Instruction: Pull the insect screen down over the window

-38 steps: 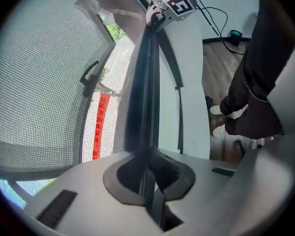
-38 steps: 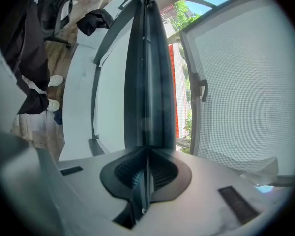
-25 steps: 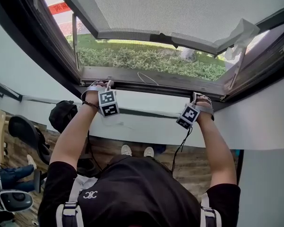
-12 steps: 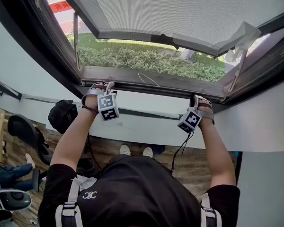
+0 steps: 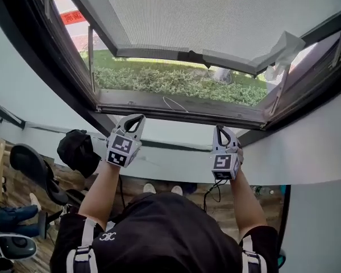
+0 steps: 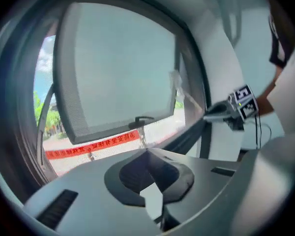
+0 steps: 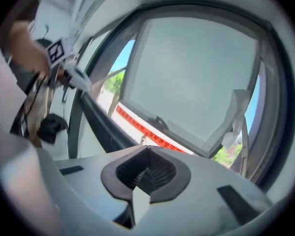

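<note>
**Insect screen sits above both grippers; bar runs 9-to-3**

Head view: insect screen (image 5: 204,16) at 12 o'clock, bottom bar (image 5: 159,53) lying 9-to-3, handle (image 5: 190,56) midway. Left gripper (image 5: 137,118) and right gripper (image 5: 220,129) are below it, apart, about equally near.

Left gripper view: jaws just clenched, empty; handle at 12.

Right gripper view: same.

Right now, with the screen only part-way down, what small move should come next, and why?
Probably raise both grippers toward the grey mesh insect screen's grey bottom bar and open them. The left gripper and right gripper have just closed on nothing, low by the sill, while the bar hangs above, window gap uncovered.
</note>
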`<state>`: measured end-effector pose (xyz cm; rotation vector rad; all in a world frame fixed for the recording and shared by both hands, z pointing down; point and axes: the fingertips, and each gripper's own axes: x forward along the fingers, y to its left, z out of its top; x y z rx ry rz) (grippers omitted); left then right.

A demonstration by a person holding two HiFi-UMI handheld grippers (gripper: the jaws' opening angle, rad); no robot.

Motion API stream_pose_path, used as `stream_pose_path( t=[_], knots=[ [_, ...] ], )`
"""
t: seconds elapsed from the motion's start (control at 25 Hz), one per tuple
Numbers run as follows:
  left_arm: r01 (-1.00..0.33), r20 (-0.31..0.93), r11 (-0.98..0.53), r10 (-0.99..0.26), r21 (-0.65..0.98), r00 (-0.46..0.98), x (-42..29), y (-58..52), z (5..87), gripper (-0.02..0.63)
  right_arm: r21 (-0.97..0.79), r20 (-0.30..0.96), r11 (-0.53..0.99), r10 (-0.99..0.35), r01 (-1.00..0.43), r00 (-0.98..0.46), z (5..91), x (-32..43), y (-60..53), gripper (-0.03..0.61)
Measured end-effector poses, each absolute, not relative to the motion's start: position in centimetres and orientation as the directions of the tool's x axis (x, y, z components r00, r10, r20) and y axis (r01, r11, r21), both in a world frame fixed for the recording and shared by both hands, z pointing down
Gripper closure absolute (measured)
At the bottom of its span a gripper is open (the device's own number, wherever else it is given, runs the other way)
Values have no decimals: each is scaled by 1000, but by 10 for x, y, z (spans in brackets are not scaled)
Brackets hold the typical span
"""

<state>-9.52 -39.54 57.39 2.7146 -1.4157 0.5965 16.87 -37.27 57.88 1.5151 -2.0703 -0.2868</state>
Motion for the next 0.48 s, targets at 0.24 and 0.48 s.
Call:
stream_pose_path(
  t=[0.24, 0.48],
  knots=[
    [-893, 86, -443, -890, 78, 449, -83, -381, 508, 601, -126, 40, 281, -957, -951, -288, 500, 123, -362, 574],
    [-883, 16, -469, -883, 0, 468, -59, -350, 473, 601, -81, 3, 293, -956, -953, -294, 478, 109, -342, 574]
  ],
)
